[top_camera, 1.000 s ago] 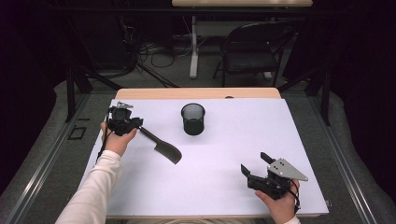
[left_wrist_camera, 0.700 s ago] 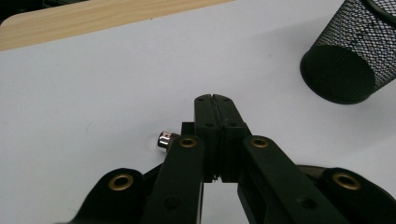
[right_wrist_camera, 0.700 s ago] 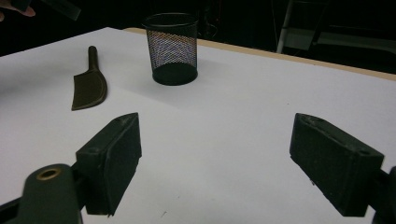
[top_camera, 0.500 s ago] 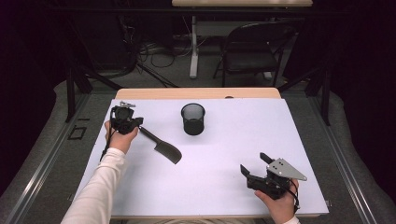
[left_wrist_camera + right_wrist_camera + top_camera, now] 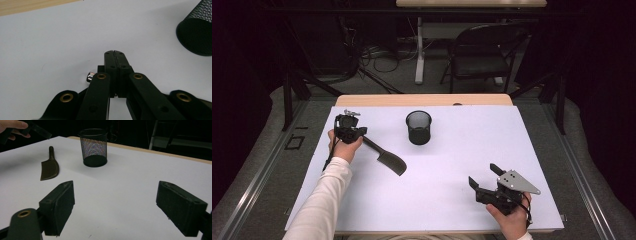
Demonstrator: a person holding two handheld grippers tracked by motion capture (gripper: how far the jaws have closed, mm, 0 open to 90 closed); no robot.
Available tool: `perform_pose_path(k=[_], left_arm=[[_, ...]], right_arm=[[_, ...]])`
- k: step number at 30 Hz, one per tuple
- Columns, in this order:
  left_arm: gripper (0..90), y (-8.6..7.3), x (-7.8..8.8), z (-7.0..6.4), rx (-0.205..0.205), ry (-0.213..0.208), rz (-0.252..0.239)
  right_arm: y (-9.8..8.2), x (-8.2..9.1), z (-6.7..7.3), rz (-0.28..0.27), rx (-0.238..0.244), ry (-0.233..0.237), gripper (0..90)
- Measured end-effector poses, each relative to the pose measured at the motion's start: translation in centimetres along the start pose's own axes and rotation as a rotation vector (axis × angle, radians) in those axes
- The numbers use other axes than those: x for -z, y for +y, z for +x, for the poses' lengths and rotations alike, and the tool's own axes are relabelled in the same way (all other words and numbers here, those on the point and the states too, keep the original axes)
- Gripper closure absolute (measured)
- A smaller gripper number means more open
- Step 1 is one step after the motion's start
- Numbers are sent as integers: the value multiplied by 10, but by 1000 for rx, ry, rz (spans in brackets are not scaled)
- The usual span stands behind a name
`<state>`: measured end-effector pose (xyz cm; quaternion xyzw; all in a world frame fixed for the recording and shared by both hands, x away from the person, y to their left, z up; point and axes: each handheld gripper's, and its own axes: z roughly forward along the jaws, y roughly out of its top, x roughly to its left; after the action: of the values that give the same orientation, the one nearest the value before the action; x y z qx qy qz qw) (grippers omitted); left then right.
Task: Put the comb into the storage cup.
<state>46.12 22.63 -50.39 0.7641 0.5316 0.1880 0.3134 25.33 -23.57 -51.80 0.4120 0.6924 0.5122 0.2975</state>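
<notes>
Looking down from the high view, the left claw sits at the far left of the white tabletop, its jaws drawn together at the handle end of a black flat-bladed spatula that lies on the surface with its blade pointing toward the near right. Whether the jaws pinch the handle cannot be told from here. A black wire-mesh cup stands upright, well apart to the right of the spatula. The right claw rests near the front right edge, jaws spread wide with nothing between them.

From the left gripper view, the left claw has its two black jaws pressed flat together just above the tabletop; no handle shows between them. The mesh cup stands at the upper right.

From the right gripper view, the right claw gapes wide over bare tabletop. Beyond it lie the spatula, flat on the surface, and the mesh cup, with the left claw at the spatula's far handle end.
</notes>
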Motion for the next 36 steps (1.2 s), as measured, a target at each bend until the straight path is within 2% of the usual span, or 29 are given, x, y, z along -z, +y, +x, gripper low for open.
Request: perform_pose_path(k=[11, 21, 26, 28, 36], left_arm=[[900, -1, -15, 5, 30, 3, 25], [900, -5, -30, 1, 10, 9, 54], [900, -6, -36, -1, 15, 10, 64], [900, -8, -40, -4, -14, 25, 84], [900, -9, -41, -4, -17, 25, 91]], right_arm=[[0, 0, 1, 3, 1, 3, 153], [0, -1, 1, 8, 5, 6, 153], [0, 0, 1, 10, 7, 6, 153], [0, 0, 1, 10, 6, 8, 153], [0, -1, 2, 13, 6, 11, 154]])
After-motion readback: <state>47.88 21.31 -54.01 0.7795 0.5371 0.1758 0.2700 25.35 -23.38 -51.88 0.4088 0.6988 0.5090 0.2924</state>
